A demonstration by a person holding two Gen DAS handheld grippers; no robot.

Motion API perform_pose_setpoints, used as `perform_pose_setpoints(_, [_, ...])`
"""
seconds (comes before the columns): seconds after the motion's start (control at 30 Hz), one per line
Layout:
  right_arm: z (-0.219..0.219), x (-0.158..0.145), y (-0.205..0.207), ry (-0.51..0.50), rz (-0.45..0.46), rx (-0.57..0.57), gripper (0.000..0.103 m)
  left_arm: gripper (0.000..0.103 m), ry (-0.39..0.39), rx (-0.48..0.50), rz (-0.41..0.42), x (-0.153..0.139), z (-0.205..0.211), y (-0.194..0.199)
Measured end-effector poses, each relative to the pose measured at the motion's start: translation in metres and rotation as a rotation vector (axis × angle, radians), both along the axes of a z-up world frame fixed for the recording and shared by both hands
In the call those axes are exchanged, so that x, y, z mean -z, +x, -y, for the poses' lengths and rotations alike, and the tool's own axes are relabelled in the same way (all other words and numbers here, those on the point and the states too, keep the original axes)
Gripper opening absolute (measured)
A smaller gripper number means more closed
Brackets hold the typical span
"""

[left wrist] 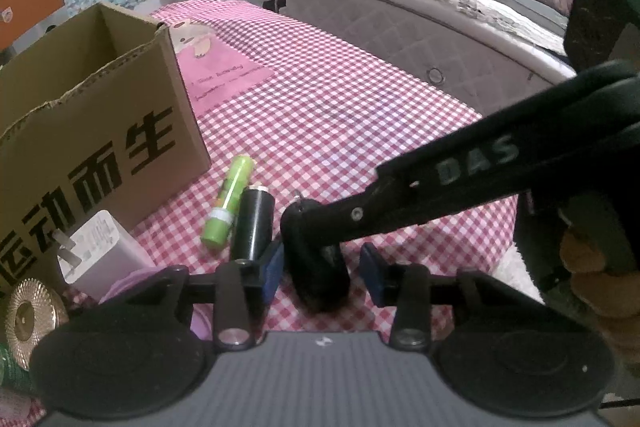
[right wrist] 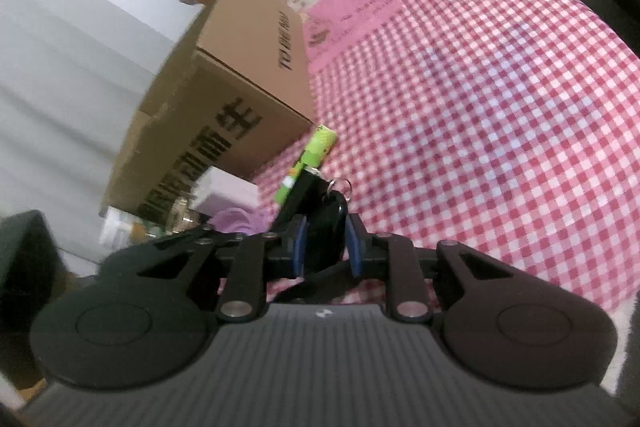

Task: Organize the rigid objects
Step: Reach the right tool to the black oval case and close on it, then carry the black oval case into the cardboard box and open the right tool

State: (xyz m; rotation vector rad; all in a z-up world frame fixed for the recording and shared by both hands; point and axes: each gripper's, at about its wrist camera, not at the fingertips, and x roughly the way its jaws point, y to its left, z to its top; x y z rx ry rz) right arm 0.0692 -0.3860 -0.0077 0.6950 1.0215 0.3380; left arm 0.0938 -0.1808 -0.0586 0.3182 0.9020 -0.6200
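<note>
A black key fob (right wrist: 326,227) with a metal ring lies on the pink checked cloth (left wrist: 340,99). My right gripper (right wrist: 326,247) has its blue pads on both sides of the fob and looks shut on it; in the left wrist view it reaches in from the right onto the fob (left wrist: 316,267). My left gripper (left wrist: 322,269) is open, its pads either side of the fob without touching. A green tube (left wrist: 228,203) and a black cylinder (left wrist: 254,223) lie just beyond. An open cardboard box (left wrist: 92,115) stands at the left.
A white charger plug (left wrist: 100,247), a purple item (left wrist: 132,283) and a gold disc (left wrist: 30,315) lie beside the box at the left. A pink printed cloth (left wrist: 224,75) lies behind the box. A bed (left wrist: 420,7) stands beyond the table.
</note>
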Motion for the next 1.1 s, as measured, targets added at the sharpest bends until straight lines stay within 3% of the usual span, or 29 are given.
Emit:
perform_pose_setpoints(0.07, [0.000,-0.002,-0.001,0.015,0.012,-0.004,0.020,0.041,-0.002,-0.004,0.002,0.000,0.000,0.000])
perform_pose_setpoints(0.2, [-0.001,-0.001,-0.001,0.050,0.025,-0.011,0.020,0.029,-0.006,-0.029,0.006,0.000,-0.003,0.002])
perform_pose_setpoints(0.4, [-0.006,0.003,0.004,0.017,0.003,0.002,0.019,0.023,-0.004,-0.037,0.006,-0.001,-0.004,0.002])
perform_pose_setpoints(0.7, [-0.008,0.012,0.008,0.027,-0.018,0.019,0.020,0.022,0.004,-0.036,0.027,-0.002,-0.003,-0.003])
perform_pose_setpoints(0.9, [-0.013,-0.010,0.000,-0.002,0.032,0.015,0.019,0.022,-0.020,-0.036,0.075,-0.019,-0.007,-0.013])
perform_pose_setpoints(1.1, [-0.027,-0.056,-0.006,-0.047,0.153,-0.018,0.019,0.022,-0.060,-0.060,0.168,-0.058,-0.020,-0.027])
